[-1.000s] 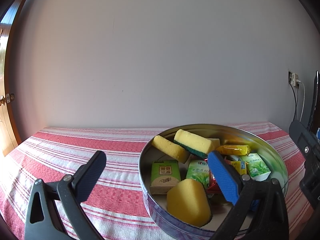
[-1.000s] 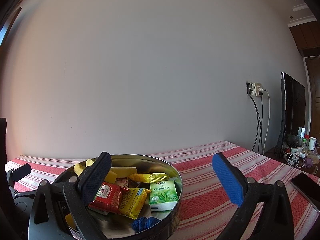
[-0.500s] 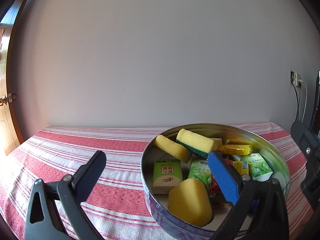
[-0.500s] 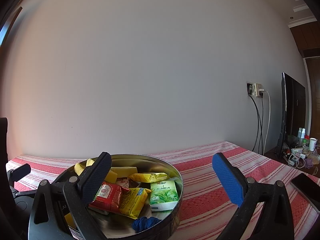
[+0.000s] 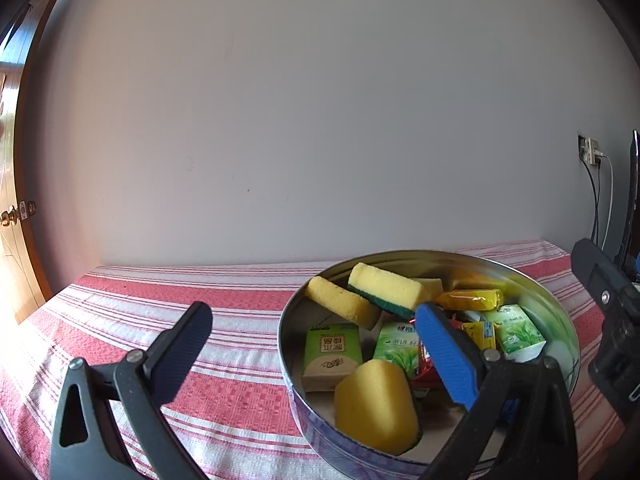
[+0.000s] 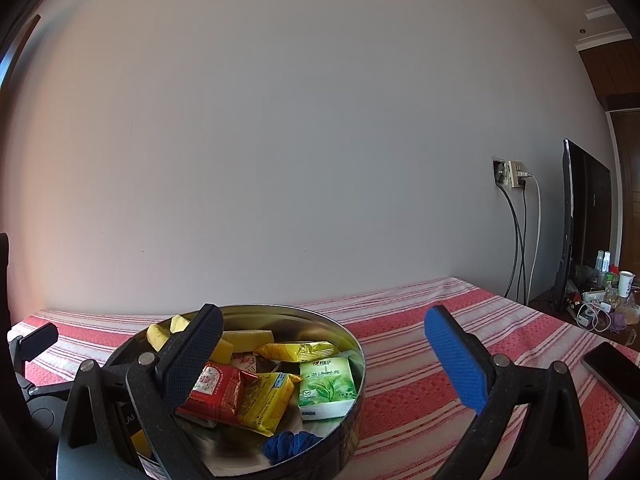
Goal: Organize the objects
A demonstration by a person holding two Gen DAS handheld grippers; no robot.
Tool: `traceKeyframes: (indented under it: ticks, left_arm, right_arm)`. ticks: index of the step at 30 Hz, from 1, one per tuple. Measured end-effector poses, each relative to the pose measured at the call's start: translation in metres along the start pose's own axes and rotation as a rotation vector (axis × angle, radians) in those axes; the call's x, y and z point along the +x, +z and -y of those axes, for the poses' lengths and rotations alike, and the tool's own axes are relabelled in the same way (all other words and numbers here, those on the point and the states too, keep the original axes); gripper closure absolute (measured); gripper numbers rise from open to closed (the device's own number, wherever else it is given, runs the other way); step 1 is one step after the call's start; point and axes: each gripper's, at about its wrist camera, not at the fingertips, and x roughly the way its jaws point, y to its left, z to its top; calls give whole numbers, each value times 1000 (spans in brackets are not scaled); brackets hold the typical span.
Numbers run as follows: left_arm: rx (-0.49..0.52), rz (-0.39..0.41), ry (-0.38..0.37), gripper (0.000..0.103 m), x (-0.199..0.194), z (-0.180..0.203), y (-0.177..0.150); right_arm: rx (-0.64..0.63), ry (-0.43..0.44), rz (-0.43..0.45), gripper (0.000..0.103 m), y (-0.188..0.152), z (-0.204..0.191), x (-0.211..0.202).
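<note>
Metal round tin (image 5: 560, 312) holds yellow sponges (image 5: 374, 404) and snack packets (image 6: 326, 386). Both the left gripper (image 5: 312, 344) and the right gripper (image 6: 322, 344) hover, fingers apart and holding nothing.

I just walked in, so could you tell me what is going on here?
A person holds two grippers over a striped tablecloth. Both the left gripper and the right gripper are open and empty. A round tin holds sponges and snack packets; nothing is gripped.
</note>
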Motion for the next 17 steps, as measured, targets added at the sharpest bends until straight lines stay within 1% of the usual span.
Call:
traceKeyframes:
  ticks: [17]
  left_arm:
    - [-24,-16,10,0,4,-5,0]
  right_arm:
    - [-2,2,-9,1,1,-1,1]
